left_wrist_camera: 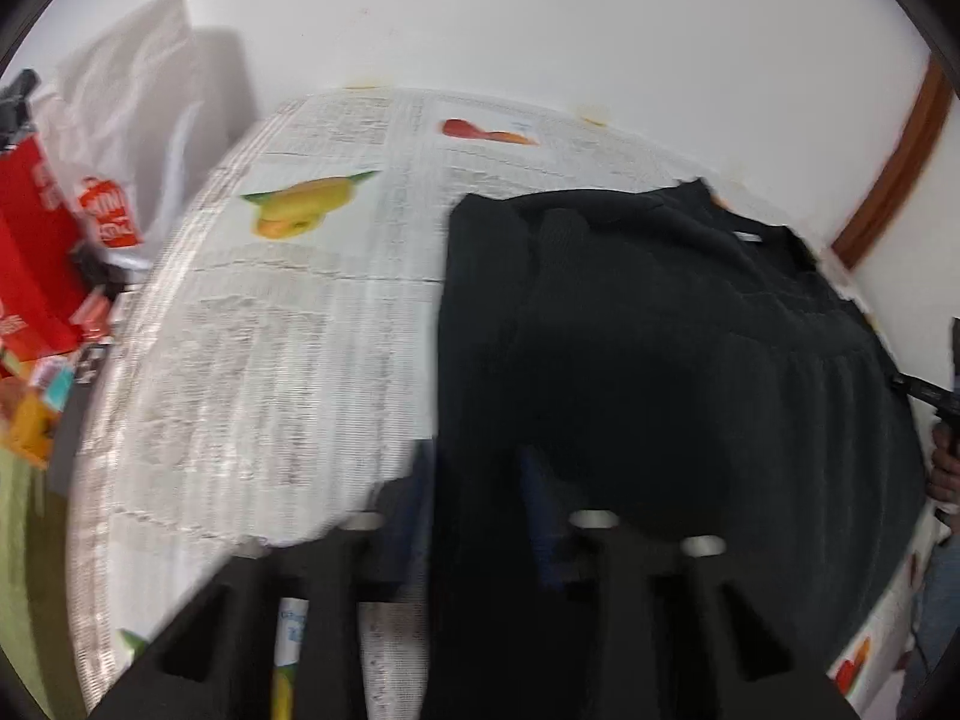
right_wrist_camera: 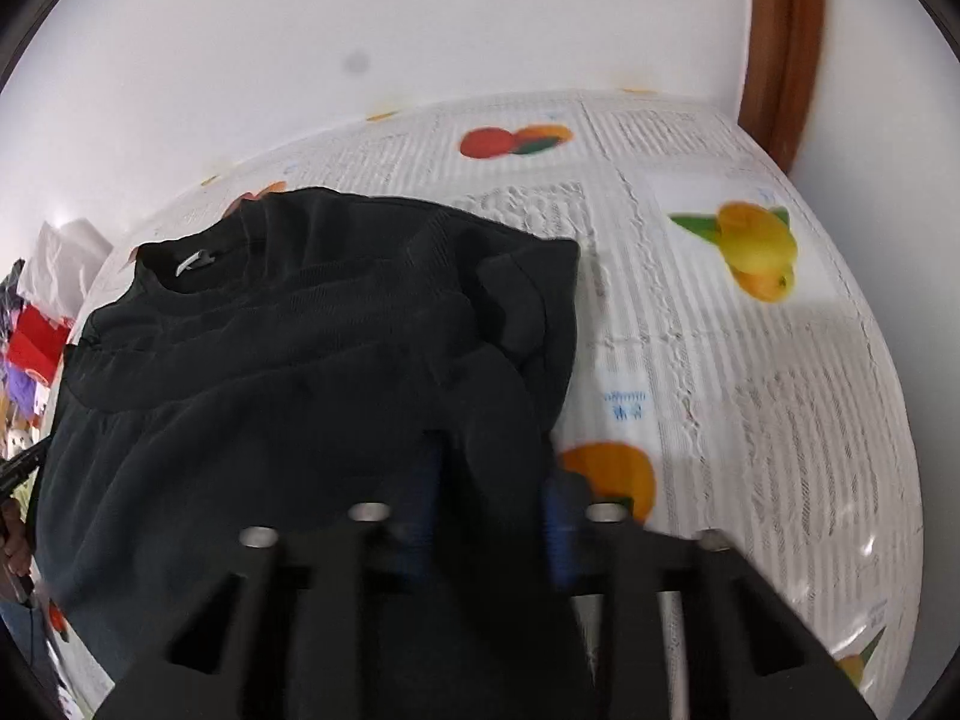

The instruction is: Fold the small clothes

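A black top (left_wrist_camera: pixel 660 330) with a small grey neck label lies partly folded on a newspaper-and-fruit print tablecloth (left_wrist_camera: pixel 270 330). My left gripper (left_wrist_camera: pixel 480 504) is at the garment's near left edge. Black cloth fills the gap between its blue fingers, and it is shut on the fabric. In the right wrist view the same top (right_wrist_camera: pixel 270 360) covers the left half, with the bare tablecloth (right_wrist_camera: pixel 750 420) to its right. My right gripper (right_wrist_camera: pixel 492 510) is shut on a fold at the garment's near right edge. A hand (left_wrist_camera: pixel 948 468) holding the other gripper shows at the frame's right edge.
A red box (left_wrist_camera: pixel 30 240) and a white plastic bag (left_wrist_camera: pixel 138 120) crowd the table's left end. A white wall rises close behind the table. A brown wooden door frame (right_wrist_camera: pixel 786 48) stands at the right corner. The left wrist view is blurred.
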A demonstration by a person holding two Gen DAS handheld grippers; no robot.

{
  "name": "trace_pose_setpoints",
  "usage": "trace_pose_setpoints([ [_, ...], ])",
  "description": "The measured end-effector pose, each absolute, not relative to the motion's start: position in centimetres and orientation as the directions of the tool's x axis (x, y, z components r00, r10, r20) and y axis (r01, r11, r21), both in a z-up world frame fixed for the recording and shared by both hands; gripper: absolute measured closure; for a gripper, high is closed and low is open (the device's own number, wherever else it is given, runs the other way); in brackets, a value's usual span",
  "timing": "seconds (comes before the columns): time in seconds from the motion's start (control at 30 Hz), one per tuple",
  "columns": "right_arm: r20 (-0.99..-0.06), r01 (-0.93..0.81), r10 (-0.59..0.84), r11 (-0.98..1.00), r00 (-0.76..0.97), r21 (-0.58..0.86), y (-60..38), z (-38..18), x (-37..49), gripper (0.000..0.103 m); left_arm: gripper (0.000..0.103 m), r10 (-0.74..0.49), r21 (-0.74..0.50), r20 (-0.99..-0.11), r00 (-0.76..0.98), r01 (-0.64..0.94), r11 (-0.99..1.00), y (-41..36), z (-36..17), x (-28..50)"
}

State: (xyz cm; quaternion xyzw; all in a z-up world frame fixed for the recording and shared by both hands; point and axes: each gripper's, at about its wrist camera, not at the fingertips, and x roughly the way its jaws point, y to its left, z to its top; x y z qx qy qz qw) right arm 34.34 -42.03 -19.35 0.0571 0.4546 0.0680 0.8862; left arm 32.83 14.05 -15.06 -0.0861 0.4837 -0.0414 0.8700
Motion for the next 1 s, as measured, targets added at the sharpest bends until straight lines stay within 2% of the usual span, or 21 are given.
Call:
trace_pose_setpoints([
  [0.13,-0.781,-0.08,0.184,0.982,0.597,0.171,-43.1,-18.8,34.9,0.09,0.095,-0.114,-0.142,-0.829,0.547,-0.01,0.99,12.4,-14.7,33.7],
  [0.27,-0.773,-0.03,0.136,0.988,0.619,0.149,-45.1,-18.5,36.5,0.089,0.095,-0.149,-0.182,-0.822,0.549,-0.005,0.983,10.8,-14.6,36.2],
  [0.33,-0.774,-0.006,0.118,0.989,0.623,0.146,-45.9,-18.6,37.0,0.087,0.094,-0.149,-0.177,-0.825,0.546,0.002,0.984,9.8,-14.6,37.5],
  [0.4,-0.78,0.024,0.108,0.987,0.616,0.156,-46.8,-18.7,36.7,0.08,0.094,-0.131,-0.154,-0.832,0.539,0.002,0.988,9.1,-14.7,38.0],
  [0.5,-0.77,0.042,0.078,0.99,0.633,0.135,-47.1,-18.3,34.4,0.069,0.09,-0.093,-0.1,-0.837,0.54,0.016,0.995,8.5,-14.6,37.6],
  [0.57,-0.769,0.048,0.047,0.994,0.638,0.101,-47.0,-18.4,31.7,0.067,0.085,-0.081,-0.079,-0.843,0.532,0.026,0.997,8.4,-14.6,36.5],
  [0.7,-0.768,0.077,0.052,0.989,0.639,0.13,-47.8,-19.6,27.4,0.06,0.077,-0.068,-0.057,-0.842,0.535,0.037,0.998,8.7,-14.5,34.0],
  [0.9,-0.766,0.15,0.008,0.979,0.642,0.135,-48.3,-19.6,20.6,0.055,0.069,-0.059,-0.048,-0.829,0.556,0.034,0.998,9.7,-14.0,29.0],
  [1.0,-0.793,0.179,-0.059,0.982,0.606,0.063,-47.6,-19.1,18.5,0.054,0.068,-0.062,-0.058,-0.815,0.576,0.025,0.998,10.8,-13.7,26.6],
])
